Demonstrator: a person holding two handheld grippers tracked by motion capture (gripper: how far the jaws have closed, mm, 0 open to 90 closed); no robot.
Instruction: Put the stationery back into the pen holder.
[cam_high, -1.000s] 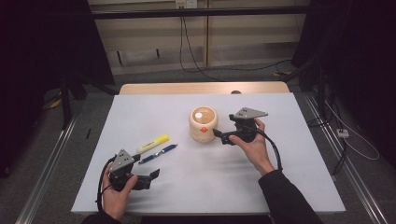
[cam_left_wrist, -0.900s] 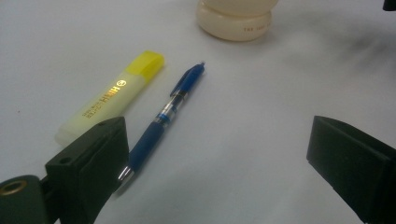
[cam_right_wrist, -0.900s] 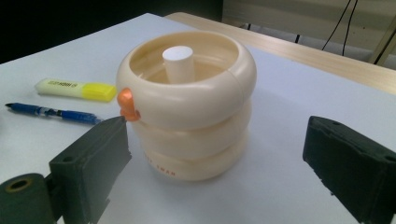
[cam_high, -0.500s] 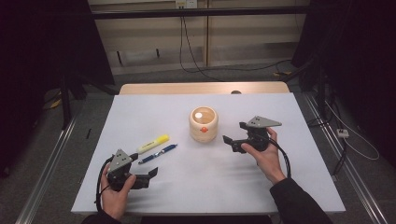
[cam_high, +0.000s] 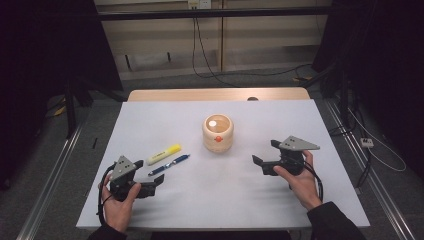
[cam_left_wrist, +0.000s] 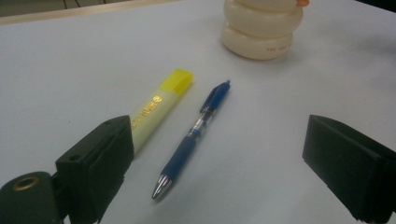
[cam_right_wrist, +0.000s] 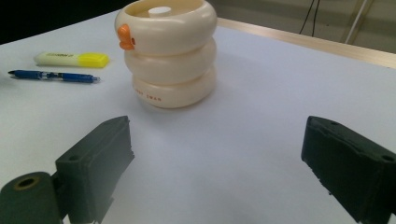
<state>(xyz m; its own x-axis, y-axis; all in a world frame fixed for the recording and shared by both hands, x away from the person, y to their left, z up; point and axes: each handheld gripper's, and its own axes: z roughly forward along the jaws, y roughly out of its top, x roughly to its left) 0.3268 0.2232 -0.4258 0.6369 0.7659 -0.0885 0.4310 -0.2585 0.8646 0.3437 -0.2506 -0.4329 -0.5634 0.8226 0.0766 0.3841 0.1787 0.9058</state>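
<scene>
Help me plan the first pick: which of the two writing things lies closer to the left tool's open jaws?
The blue pen: it points in between the left tool's jaws, while the yellow highlighter lies beside it, partly behind one jaw.

You see a yellow highlighter (cam_left_wrist: 159, 105) and a blue pen (cam_left_wrist: 194, 137) with a silver tip, a cream holder (cam_right_wrist: 168, 56) with an orange beak, on the white table (cam_high: 240, 190).

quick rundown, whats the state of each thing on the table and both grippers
left gripper: open, empty, jaws aimed at the pen
right gripper: open, empty, apart from the holder
blue pen: lying flat, untouched
yellow highlighter: capped, lying flat beside the pen
cream holder: upright, open-topped
</scene>
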